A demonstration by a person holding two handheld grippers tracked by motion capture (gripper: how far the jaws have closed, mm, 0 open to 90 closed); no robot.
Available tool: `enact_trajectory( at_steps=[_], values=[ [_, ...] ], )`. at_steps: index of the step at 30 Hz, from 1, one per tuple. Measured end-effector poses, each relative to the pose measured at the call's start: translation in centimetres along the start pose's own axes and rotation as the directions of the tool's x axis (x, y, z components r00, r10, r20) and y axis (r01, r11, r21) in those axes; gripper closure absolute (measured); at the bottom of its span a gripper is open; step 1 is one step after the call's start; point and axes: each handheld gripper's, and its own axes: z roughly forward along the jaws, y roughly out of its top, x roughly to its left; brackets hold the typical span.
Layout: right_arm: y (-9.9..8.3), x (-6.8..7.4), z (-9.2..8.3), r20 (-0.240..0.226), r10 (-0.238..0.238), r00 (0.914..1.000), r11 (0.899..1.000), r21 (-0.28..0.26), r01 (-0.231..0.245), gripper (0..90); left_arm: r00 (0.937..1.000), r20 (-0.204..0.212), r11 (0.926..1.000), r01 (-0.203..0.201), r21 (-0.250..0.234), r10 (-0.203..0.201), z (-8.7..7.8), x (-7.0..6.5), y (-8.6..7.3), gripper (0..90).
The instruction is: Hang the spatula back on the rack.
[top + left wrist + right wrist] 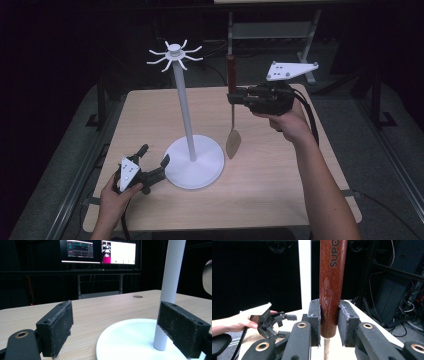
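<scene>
Right hand-held gripper [233,97] up above the far right part of the tabletop [280,185], clamped on the reddish-brown wooden handle [331,282] of a spatula [232,120]. Hanging straight down from the jaws, thin metal shaft below the handle, flat blade [233,143] low over the wood just right of the white stand's base [200,172]; contact with the surface impossible to judge. Seen up close in the right gripper view: handle upright, pinched between both pads [314,320], lettering running along it, its lower end poking out beneath them.

Left hand-held gripper [154,159] down at the near left corner, jaws spread wide, gripping nothing. One fingertip at the rim of the round base, the other apart on the left side. Left gripper view: white pole [168,290] rising just behind the right pad [182,331], base disc lying between the two pads.

Stand pole upright at the middle of the tabletop, crown of curved hooks [174,55] at the top, all bare.
</scene>
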Motion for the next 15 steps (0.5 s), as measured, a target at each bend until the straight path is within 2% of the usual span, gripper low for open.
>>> enact_trajectory(
  at_steps=[9,15],
  values=[
    [1.9,1.0,1.8,-0.036,-0.043,0.9984,0.999,-0.003,0.043,73.7,1.0000,0.003,1.0000,-0.002,0.002,0.002,0.0,0.0,0.0,12.6],
    [2.4,1.4,2.7,-0.051,-0.046,0.9976,0.999,0.000,0.047,73.7,1.0000,0.002,1.0000,0.005,0.001,-0.005,0.0,0.0,0.0,12.6]
  ],
)
